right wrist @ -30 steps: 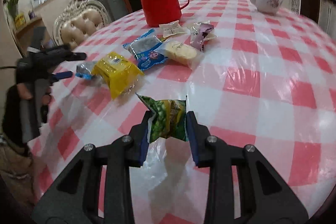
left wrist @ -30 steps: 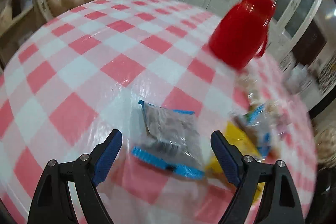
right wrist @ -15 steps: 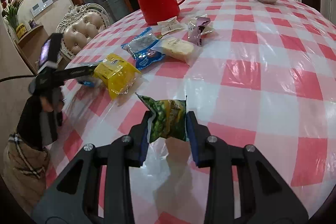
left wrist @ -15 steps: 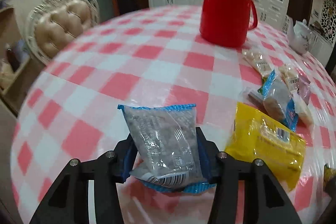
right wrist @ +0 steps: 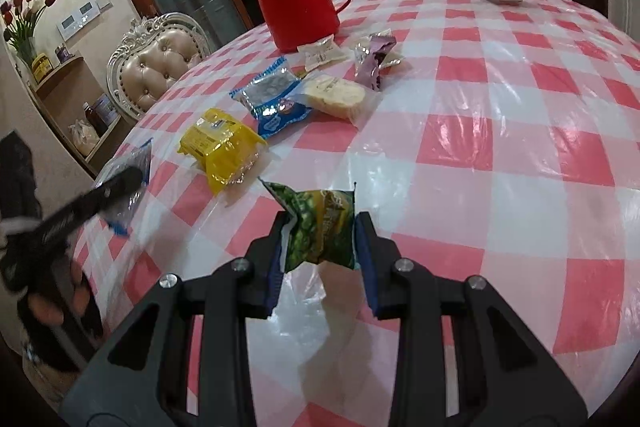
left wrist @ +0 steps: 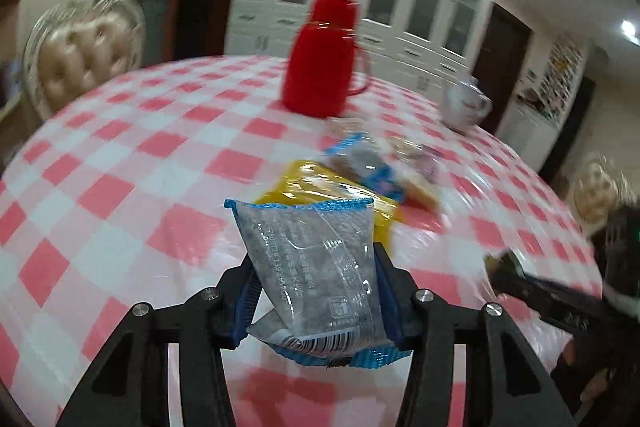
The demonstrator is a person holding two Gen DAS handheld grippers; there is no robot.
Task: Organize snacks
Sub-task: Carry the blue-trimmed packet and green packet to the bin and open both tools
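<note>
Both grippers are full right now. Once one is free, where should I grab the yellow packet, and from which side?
Judging by its pose, pinch the yellow packet across its narrow width at the plump middle, coming down from above: it lies flat, and its near side is clear.

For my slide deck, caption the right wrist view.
Right tongs hold a green snack packet above the checked table, other snacks beyond.

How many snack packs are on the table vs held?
5 on the table: yellow pack, blue pack, pale cake pack, purple pack, small white pack. 2 held: green pack, clear blue-edged pack. Others may hide.
</note>
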